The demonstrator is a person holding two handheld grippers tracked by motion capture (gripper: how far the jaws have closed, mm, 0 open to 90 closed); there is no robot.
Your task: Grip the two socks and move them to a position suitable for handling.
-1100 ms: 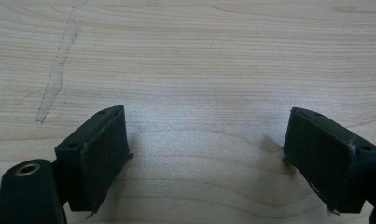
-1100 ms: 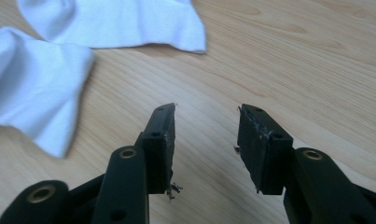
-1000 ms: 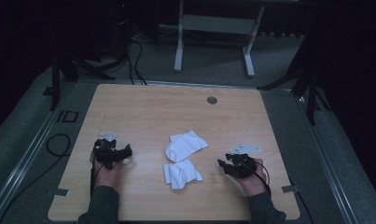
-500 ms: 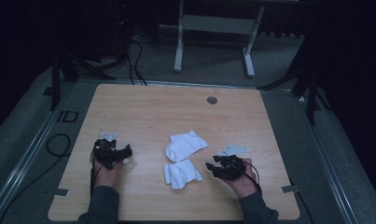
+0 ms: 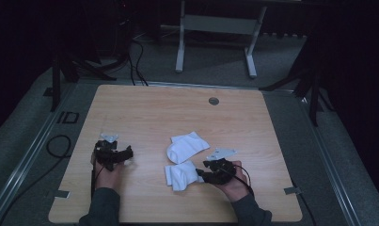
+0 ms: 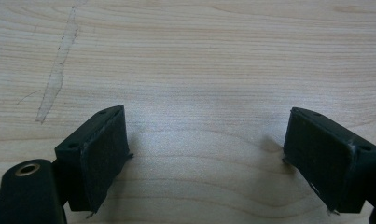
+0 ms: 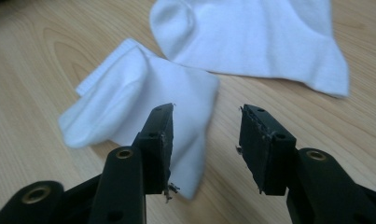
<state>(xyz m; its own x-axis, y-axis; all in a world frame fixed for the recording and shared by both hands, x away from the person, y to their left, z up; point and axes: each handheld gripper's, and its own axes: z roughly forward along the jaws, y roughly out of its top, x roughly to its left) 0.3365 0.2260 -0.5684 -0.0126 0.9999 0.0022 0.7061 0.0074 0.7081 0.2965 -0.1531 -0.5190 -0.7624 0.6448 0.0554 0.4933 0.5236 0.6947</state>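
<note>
Two white socks lie near the middle of the wooden table [image 5: 154, 113]. The nearer sock [image 5: 180, 175] [image 7: 143, 98] is folded over; the farther sock [image 5: 187, 146] [image 7: 255, 42] lies just behind it. My right gripper [image 5: 200, 173] [image 7: 205, 140] is open at the nearer sock's right edge, its left jaw over the cloth and its right jaw over bare wood. Over at the table's left, my left gripper [image 5: 126, 153] [image 6: 204, 149] stands wide open above bare wood, nothing between its jaws.
A small round grommet [image 5: 214, 100] sits near the table's far edge. A pale scratch mark [image 6: 57, 70] runs across the wood ahead of the left gripper. Beyond the table stand a metal frame [image 5: 215, 28] and cables on a grey floor.
My right gripper has moved left across the table up to the nearer sock's right edge. The left gripper has stayed in place.
</note>
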